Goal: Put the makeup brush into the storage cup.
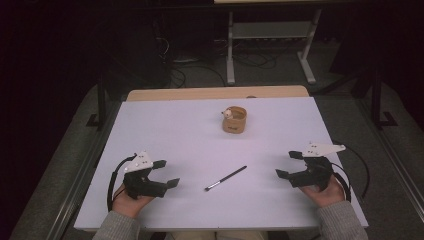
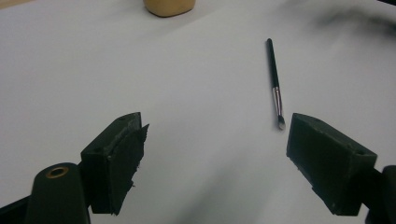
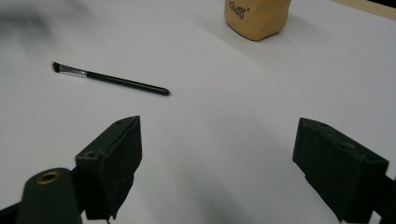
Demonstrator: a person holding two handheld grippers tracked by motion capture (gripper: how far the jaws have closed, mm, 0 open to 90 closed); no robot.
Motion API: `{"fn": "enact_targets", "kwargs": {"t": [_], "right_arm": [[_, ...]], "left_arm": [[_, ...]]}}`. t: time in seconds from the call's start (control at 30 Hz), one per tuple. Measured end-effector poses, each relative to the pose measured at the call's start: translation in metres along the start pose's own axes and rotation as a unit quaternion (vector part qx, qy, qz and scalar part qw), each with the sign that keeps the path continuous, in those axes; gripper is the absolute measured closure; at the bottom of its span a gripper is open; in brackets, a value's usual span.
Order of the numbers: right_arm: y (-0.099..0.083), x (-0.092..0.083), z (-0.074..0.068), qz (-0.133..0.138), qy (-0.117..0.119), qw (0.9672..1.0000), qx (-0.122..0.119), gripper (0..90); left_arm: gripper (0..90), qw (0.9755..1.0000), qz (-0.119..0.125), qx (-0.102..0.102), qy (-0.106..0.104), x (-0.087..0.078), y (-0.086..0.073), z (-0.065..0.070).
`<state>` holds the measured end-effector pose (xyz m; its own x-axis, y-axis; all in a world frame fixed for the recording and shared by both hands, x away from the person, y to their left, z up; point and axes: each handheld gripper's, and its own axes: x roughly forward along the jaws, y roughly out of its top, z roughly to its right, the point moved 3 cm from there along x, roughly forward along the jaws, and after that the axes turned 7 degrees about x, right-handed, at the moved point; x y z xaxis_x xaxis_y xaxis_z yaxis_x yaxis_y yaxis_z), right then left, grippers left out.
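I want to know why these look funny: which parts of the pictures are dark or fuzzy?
High view: the room behind the table is nearly black, while the white top is evenly lit. Left gripper view: the brush is sharp, but a dark smear at the top right corner is blurred. Right gripper view: the tan cup is clear, and the top left corner is smudgy and grey.

The left gripper (image 2: 212, 163) holds its black jaws wide apart over the white table (image 2: 187, 93); a thin black brush (image 2: 274, 81) lies near the right jaw.
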<state>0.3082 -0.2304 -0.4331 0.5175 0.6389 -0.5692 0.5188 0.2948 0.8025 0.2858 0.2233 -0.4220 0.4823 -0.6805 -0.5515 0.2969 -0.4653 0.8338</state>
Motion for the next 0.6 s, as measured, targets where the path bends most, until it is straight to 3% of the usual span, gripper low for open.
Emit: {"fn": "enact_targets", "kwargs": {"t": [0.13, 0.23, 0.6], "right_arm": [[0.001, -0.002, 0.0, 0.004, -0.007, 1.0, -0.001, 14.6], [0.0, -0.003, 0.001, 0.005, -0.004, 1.0, 0.002, 14.6], [0.003, 0.003, 0.001, 0.005, -0.003, 0.9999, 0.012, 14.6]], "left_arm": [[18.9, 1.0, 0.002, -0.004, -0.001, -0.001, 0.003, 0.002], [18.9, 1.0, 0.001, 0.005, -0.004, 0.0, 0.007, 0.004], [21.7, 0.9996, -0.017, 0.012, -0.017, 0.007, 0.023, 0.011]]}}
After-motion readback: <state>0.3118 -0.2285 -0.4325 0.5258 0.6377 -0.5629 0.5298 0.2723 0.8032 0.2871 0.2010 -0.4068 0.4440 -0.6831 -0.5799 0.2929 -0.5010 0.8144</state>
